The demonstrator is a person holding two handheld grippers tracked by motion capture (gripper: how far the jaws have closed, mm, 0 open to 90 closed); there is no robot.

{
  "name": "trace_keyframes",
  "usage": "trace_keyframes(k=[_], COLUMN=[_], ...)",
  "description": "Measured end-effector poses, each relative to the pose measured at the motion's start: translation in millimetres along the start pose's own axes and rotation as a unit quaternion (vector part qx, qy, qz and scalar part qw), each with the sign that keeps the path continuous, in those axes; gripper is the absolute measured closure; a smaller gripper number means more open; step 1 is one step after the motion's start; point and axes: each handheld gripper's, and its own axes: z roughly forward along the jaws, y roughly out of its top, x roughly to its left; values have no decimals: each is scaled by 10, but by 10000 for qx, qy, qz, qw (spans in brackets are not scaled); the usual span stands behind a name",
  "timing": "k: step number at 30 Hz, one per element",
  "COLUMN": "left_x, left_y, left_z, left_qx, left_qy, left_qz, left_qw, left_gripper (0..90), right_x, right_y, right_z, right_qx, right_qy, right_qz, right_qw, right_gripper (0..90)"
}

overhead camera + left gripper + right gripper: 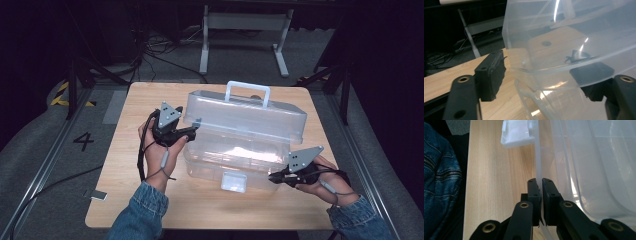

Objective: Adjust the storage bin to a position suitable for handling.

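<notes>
- A clear plastic box (235, 165) sits mid-table, its long axis running left to right across the table (150, 210), roughly parallel to the near edge.
- Its lid (245, 117) is hinged up at the back and tilted, open side toward the person; the white handle (247, 90) on top points up and away.
- A latch (233, 181) hangs off the middle of the box's front wall, facing the person.
- The left gripper (192, 131) is at the lid's left end. In the left gripper view its jaws stand wide apart with the lid's corner (524, 63) between them; the left pad (491, 72) is clear of the plastic, and whether the right pad (594, 72) touches it I cannot tell.
- The right gripper (272, 176) is at the box's front right. In the right gripper view its jaws are clamped on the thin front rim (538, 165) of the box, the rim running straight away between the pads.
- Bare tabletop lies in front of the box and to its left; the right end of the box comes near the table's right edge.
- Behind the lid a strip of table stays free up to the far edge.
- A denim sleeve (439, 182) lies close beside the near edge.
</notes>
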Motion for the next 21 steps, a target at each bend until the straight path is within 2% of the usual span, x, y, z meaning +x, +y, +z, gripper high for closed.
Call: trace_keyframes(k=[2,4,7,14,18,21], left_x=[-15,-24,5,16,28,37], left_y=[9,24,54,103,115,138], left_z=[2,-7,-20,17,52,83], left_qx=[-112,-230,-327,-434,-270,-317], left_qy=[-36,44,62,216,411,389], left_qz=[83,111,32,155,251,65], left_qw=[9999,9997,9994,9987,9985,9987], left_gripper=[413,467,571,662,760,774], right_x=[1,5,12,29,38,44], right_y=[1,-1,-6,-22,-31,-41], right_z=[-3,-4,-14,-36,-45,-49], right_qx=[15,10,28,52,54,35], right_qy=[7,23,60,129,164,174], right_qz=[-16,-36,-47,-119,-147,-126], right_qw=[10000,10000,10000,9998,9997,9998], right_gripper=[860,860,860,859,858,857])
